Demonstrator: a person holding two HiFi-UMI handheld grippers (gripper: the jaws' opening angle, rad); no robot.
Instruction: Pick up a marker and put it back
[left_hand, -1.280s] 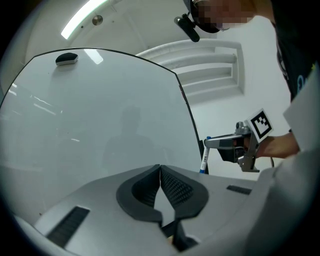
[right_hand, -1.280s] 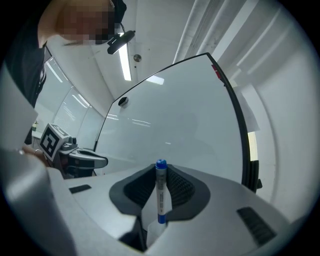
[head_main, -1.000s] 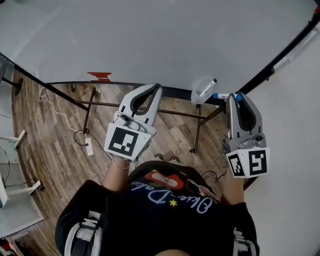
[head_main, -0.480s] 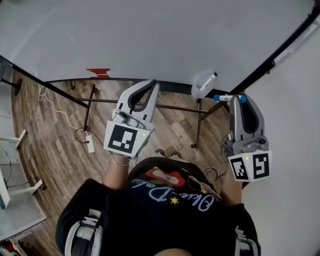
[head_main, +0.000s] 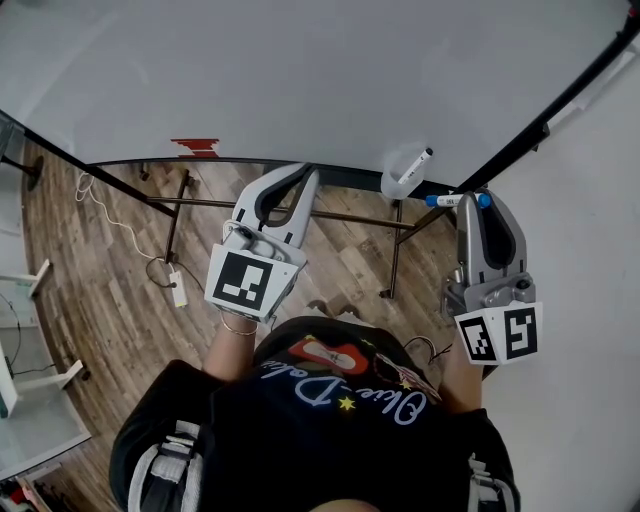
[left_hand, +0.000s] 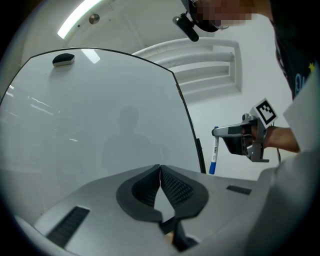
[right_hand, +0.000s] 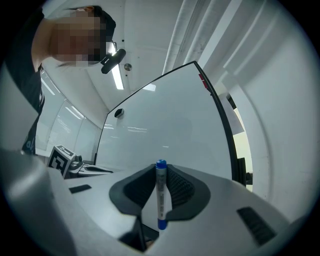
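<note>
Wood-plank floor (head_main: 90, 290) carries the dark metal stand legs (head_main: 176, 225) of the whiteboard (head_main: 300, 70). 1 white cable (head_main: 112, 218) and 1 white plug block (head_main: 179, 293) lie on the floor. White holder (head_main: 395, 186) at the board's lower edge holds 1 marker (head_main: 418, 164), tilted.

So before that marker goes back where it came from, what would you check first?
1. Grip on the blue-capped marker: ok. The right gripper has its jaws closed on the barrel, and the marker lies crosswise between them.
2. Marker holder in sight: ok. It sits at the whiteboard frame, just left of the held marker.
3. Room in the holder: cannot tell. A black-capped marker already stands in it.
4. Path to the holder: ok. Nothing shows between the marker and the holder.
5. Left gripper out of the way: ok. It is shut, empty and well left of the holder.
</note>
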